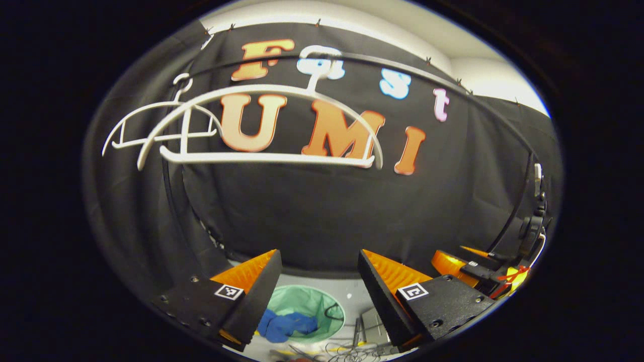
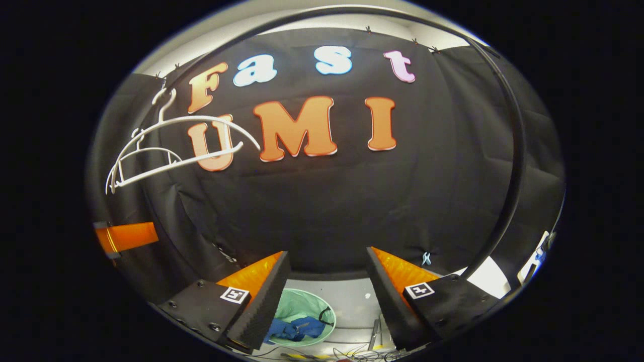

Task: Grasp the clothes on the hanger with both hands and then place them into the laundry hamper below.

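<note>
My left claw (image 1: 319, 281) is spread wide with nothing in it, and my right claw (image 2: 327, 284) is spread wide and bare too. I think that is because the job looks done. The blue cloth clothes (image 1: 284, 324) lie bunched in the round green mesh laundry hamper (image 1: 329, 301) down on the floor, right below and between my fingers. Up high on the left, two white plastic hangers (image 1: 261, 156) hang bare from the thin black rail (image 1: 402, 63), with no clothes left to grab. I hold both claws up and apart so they stay away from the hamper.
</note>
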Motion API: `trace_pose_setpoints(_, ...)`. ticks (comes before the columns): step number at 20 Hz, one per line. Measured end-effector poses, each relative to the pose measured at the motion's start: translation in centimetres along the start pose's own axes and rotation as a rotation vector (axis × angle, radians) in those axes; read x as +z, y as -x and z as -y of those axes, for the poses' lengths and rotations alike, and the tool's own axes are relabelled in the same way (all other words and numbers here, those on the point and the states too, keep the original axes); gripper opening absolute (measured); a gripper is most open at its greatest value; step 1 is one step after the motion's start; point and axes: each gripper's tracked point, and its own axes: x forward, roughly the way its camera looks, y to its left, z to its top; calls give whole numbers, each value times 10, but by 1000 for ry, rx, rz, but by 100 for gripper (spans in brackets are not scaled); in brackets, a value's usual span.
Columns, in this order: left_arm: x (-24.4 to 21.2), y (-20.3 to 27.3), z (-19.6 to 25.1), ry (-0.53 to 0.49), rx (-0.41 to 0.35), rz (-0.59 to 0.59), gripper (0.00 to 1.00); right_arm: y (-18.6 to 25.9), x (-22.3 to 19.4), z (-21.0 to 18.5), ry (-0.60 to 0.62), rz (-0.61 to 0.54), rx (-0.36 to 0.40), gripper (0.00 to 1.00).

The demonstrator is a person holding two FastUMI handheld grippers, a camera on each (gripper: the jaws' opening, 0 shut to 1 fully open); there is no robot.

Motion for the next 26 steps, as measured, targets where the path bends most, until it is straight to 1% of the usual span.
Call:
trace_pose_setpoints(2, 28, 6, 8, 6, -9, 97, 96, 8, 28, 8, 22, 70, -19, 97)
trace_pose_setpoints(4, 47, 12, 14, -15, 8, 144, 95, 18, 53, 7, 33, 122, -7, 97)
trace_pose_setpoints(5, 54, 14, 14, -22, 18, 160, 92, 24, 62, 6, 37, 144, -2, 97)
trace_pose_setpoints(7, 55, 16, 12, -24, 30, 184, 93, 31, 79, 6, 54, 190, 3, 89)
trace_pose_setpoints(8, 56, 16, 11, -25, 39, 194, 93, 34, 84, 6, 59, 203, 8, 89)
trace_pose_setpoints(9, 56, 16, 10, -28, 52, 200, 93, 37, 88, 7, 61, 210, 14, 95)
trace_pose_setpoints(10, 56, 16, 9, -32, 65, 205, 93, 41, 90, 7, 60, 215, 21, 100)
trace_pose_setpoints(11, 56, 15, 9, -34, 73, 207, 92, 45, 89, 8, 59, 216, 27, 89)
trace_pose_setpoints(12, 58, 15, 9, -32, 78, 210, 98, 46, 88, 9, 59, 215, 31, 95)
trace_pose_setpoints(13, 58, 14, 9, -27, 81, 212, 98, 46, 87, 11, 59, 212, 34, 100)
trace_pose_setpoints(14, 59, 15, 9, -20, 83, 213, 98, 45, 86, 13, 59, 212, 39, 100)
trace_pose_setpoints(15, 60, 14, 8, -15, 89, 212, 98, 45, 87, 13, 62, 211, 41, 97)
trace_pose_setpoints(16, 59, 13, 7, -11, 95, 210, 95, 44, 87, 14, 69, 211, 45, 89)
trace_pose_setpoints(18, 57, 13, 3, -10, 121, 206, 95, 44, 87, 14, 79, 215, 58, 89)
trace_pose_setpoints(19, 55, 12, 1, -14, 136, 200, 93, 43, 87, 14, 78, 218, 66, 97)
trace_pose_setpoints(20, 53, 11, -1, -20, 149, 191, 95, 41, 87, 13, 75, 218, 76, 91)
trace_pose_setpoints(22, 50, 11, -5, -30, 173, 180, 95, 40, 85, 8, 72, 211, 95, 94)
trace_pose_setpoints(23, 48, 11, -8, -30, 179, 179, 92, 40, 84, 6, 76, 211, 98, 95)
trace_pose_setpoints(24, 47, 19, -13, -29, 181, 179, 93, 41, 85, 4, 83, 217, 97, 97)
trace_pose_setpoints(25, 45, 25, -18, -31, 181, 182, 93, 43, 86, 1, 94, 224, 92, 89)
trace_pose_setpoints(26, 47, 32, -22, -34, 185, 185, 93, 45, 87, -2, 103, 230, 89, 89)
